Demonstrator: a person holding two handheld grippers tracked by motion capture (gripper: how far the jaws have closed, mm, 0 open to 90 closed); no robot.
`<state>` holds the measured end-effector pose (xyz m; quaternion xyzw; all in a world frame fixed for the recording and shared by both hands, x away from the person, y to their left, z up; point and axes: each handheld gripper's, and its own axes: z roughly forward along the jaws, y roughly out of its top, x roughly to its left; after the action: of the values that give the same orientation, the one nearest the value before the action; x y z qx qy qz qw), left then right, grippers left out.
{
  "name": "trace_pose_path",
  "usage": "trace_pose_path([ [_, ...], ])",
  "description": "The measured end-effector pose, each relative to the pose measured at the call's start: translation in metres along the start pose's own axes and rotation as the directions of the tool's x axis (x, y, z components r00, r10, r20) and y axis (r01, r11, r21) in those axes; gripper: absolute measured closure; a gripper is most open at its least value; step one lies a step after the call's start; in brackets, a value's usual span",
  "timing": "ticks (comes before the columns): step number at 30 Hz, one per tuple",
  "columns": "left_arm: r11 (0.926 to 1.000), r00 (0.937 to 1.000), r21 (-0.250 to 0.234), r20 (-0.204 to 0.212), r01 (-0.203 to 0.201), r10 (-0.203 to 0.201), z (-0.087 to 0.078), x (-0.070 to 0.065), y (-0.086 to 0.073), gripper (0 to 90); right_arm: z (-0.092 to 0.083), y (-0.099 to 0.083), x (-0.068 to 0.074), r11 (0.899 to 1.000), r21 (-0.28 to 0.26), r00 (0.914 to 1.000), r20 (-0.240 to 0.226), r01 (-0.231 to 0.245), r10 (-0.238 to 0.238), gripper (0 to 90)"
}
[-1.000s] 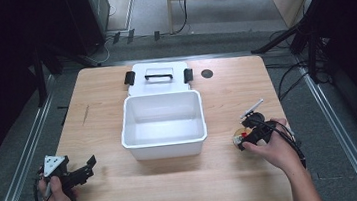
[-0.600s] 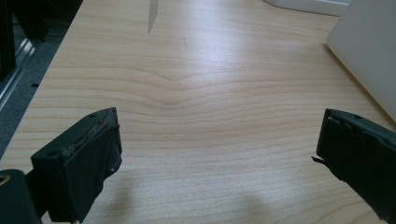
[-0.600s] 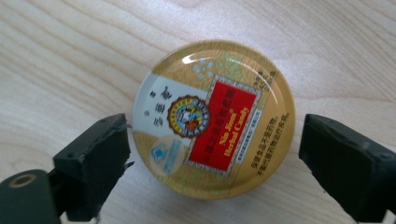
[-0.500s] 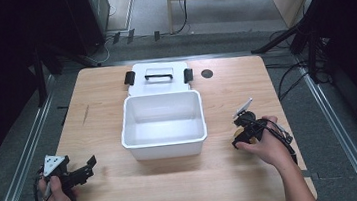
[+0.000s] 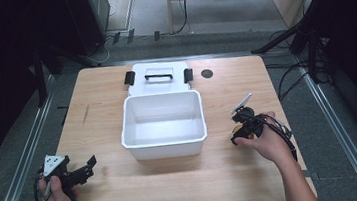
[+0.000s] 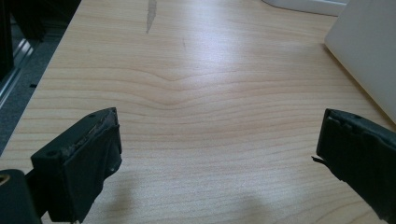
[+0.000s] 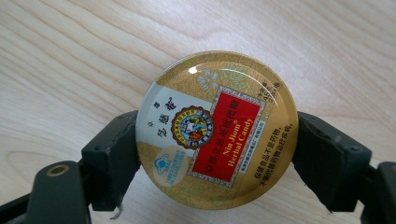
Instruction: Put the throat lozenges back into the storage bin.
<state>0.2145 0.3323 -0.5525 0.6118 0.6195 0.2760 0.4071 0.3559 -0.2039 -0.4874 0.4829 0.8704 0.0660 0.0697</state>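
Even overhead light brightens the table (image 5: 105,138) (surroundings stay dark), with glare on the tin (image 7: 215,128).

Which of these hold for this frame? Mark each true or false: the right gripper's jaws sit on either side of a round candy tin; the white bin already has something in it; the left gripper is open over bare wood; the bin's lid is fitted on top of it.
1. The right gripper has its jaws against both sides of the round candy tin. True; they have just been closing on it.
2. The white bin already holds something. False: its inside is bare.
3. The left gripper is open over bare wood. True.
4. The lid is fitted on the bin. False: it lies flat on the table behind the bin.
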Motion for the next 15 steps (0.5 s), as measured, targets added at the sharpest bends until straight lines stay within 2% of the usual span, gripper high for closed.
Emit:
trace_pose_path([
  [9, 1.0, 1.0, 0.0, 0.002, -0.002, 0.002, 0.0, 0.0, 0.0, 0.7, -0.022, 0.008, 0.003, 0.998, -0.032, 0.9989, 0.006, 0.046, -0.046, 20.2],
  [12, 1.0, 1.0, 0.0, 0.003, -0.002, 0.002, 0.0, 0.0, 0.0, 0.7, -0.034, 0.014, 0.006, 0.998, -0.052, 0.9989, 0.007, 0.047, -0.046, 20.2],
  [15, 1.0, 1.0, 0.002, 0.004, -0.003, 0.003, 0.0, 0.0, 0.0, 0.7, -0.038, 0.017, 0.007, 0.997, -0.062, 0.9985, 0.007, 0.054, -0.053, 20.3],
])
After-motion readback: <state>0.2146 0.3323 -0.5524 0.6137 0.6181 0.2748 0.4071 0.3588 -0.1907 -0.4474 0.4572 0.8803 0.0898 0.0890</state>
